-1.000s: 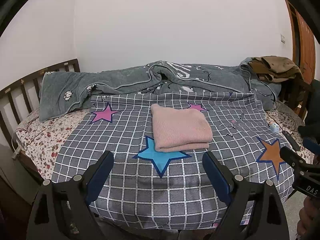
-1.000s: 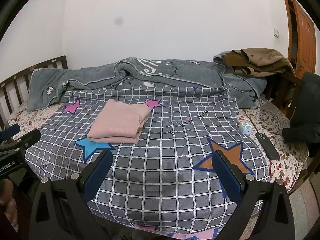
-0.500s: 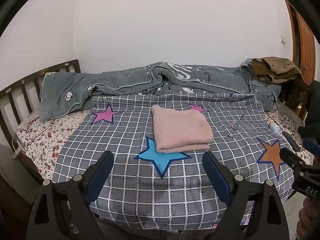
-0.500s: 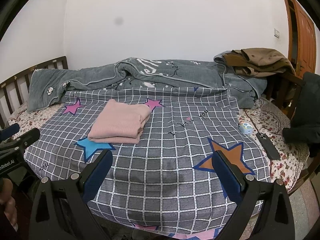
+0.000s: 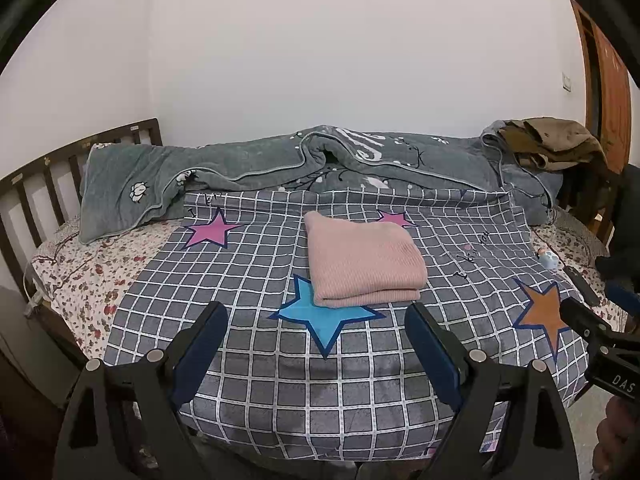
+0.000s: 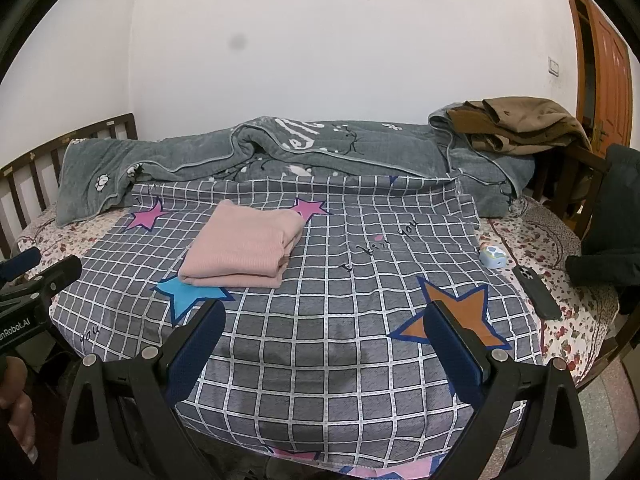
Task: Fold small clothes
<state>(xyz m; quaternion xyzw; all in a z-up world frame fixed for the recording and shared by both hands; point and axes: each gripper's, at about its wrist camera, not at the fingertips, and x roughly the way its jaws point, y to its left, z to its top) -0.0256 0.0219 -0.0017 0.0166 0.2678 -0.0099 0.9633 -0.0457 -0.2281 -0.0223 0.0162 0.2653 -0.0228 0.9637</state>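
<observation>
A pink garment (image 5: pixel 362 264) lies folded into a neat rectangle on a grey checked sheet (image 5: pixel 352 364), with its near edge over the top of a blue star (image 5: pixel 326 316) printed on the sheet. The left gripper (image 5: pixel 316 344) is held above the near part of the bed with its jaws wide apart and nothing between them; the folded piece is beyond its fingers, not touching them. The right gripper (image 6: pixel 328 342) is also spread wide and holds nothing, and it is more to the right, near an orange star (image 6: pixel 456 312). Behind the sheet a grey blanket (image 6: pixel 256 152) is bunched along the wall, and a brown jacket (image 6: pixel 520 124) is on top of it at the right end. On the floral bedsheet (image 6: pixel 536 240) to the right lie a small light blue case (image 6: pixel 494 258) and, just beside it, a dark phone (image 6: pixel 536 292). A wooden headboard (image 5: pixel 48 176) stands at the left.
</observation>
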